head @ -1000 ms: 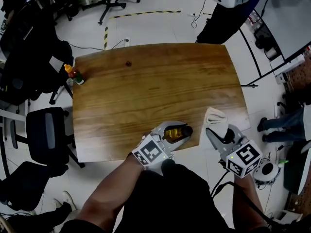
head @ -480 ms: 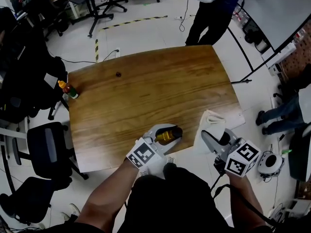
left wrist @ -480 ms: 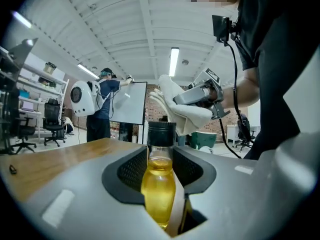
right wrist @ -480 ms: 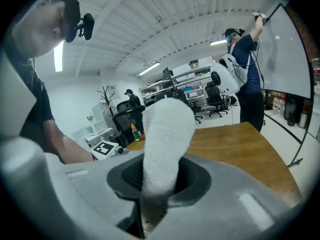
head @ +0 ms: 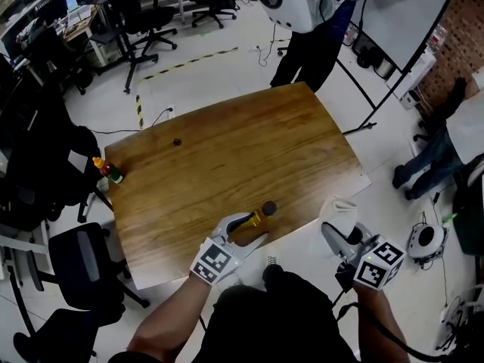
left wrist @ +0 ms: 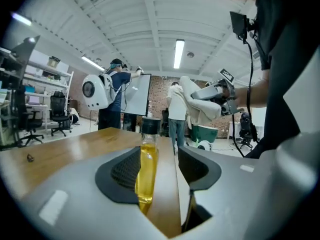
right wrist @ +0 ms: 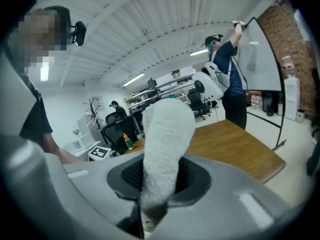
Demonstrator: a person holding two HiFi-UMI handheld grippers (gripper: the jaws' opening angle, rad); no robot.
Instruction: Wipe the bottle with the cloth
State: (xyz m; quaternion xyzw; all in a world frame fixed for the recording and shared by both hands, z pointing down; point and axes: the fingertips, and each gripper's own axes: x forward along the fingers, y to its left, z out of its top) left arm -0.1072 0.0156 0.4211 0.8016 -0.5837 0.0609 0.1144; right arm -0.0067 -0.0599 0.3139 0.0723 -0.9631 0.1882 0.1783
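Note:
A slim bottle of yellow liquid with a black cap stands upright near the front edge of the wooden table. My left gripper is around it and its jaws are opening. In the left gripper view the bottle stands between the pads of the left gripper, close against the left one, with a clear gap to the right one. Off the table's front right corner, my right gripper is shut on a white cloth. In the right gripper view the cloth sticks up from the right gripper.
A small orange-capped bottle stands at the table's left edge and a tiny dark object lies near the far side. Office chairs crowd the left. A person and a whiteboard stand beyond the far right corner.
The left jaws have spread apart from the bottle, which now stands free on the table. The right gripper with the cloth has stayed by the table's front right corner.

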